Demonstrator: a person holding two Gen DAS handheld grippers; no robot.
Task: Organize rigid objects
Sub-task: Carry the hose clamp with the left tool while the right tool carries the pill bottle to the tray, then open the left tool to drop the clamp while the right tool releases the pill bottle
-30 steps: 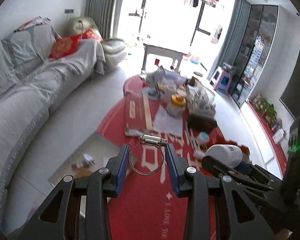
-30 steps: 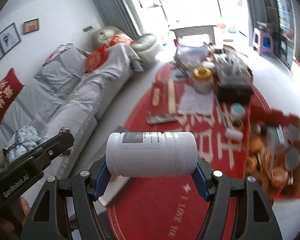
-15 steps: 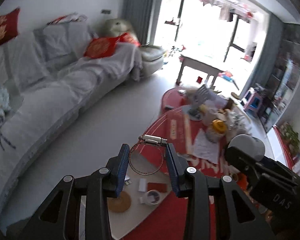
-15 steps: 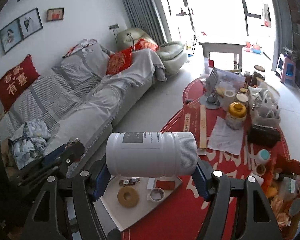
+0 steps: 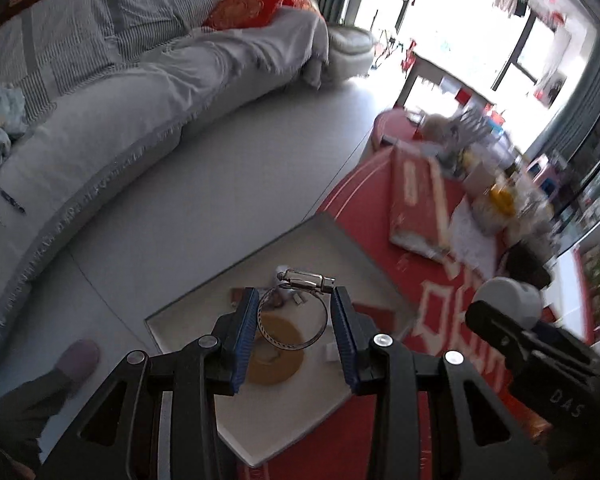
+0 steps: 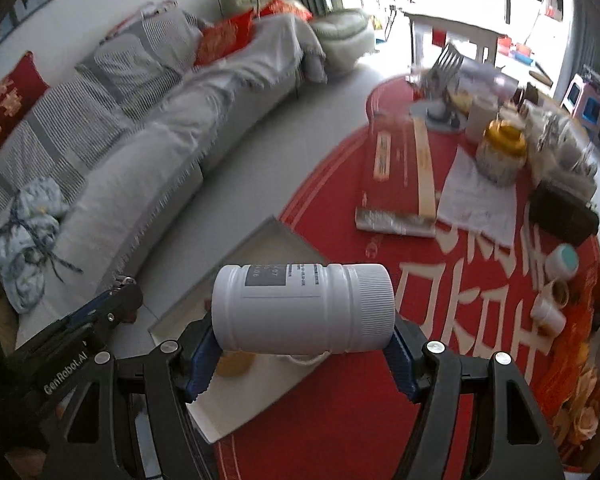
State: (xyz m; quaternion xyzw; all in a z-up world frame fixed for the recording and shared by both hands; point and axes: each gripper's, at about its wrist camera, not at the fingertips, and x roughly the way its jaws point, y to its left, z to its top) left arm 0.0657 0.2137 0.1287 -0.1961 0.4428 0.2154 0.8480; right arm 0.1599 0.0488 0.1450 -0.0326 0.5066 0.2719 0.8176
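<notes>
My left gripper (image 5: 294, 308) is shut on a metal hose clamp (image 5: 296, 312), held above a white tray (image 5: 332, 248) at the edge of the red table. A brown tape roll (image 5: 276, 360) lies in the tray under the clamp. My right gripper (image 6: 302, 338) is shut on a white plastic bottle (image 6: 302, 308), held sideways with its cap to the right, over the same tray (image 6: 276, 240). The bottle also shows in the left wrist view (image 5: 508, 298) at the right.
The red table (image 6: 340, 412) carries a long red box (image 6: 396, 176), a paper sheet (image 6: 480, 196), a gold-lidded jar (image 6: 500, 148), a black case (image 6: 564, 212) and small jars (image 6: 556, 300). A grey sofa (image 5: 100, 120) stands left across bare floor.
Both grippers have swung down and left with their loads, from over the red table to above the white tray. The grips have not changed.
</notes>
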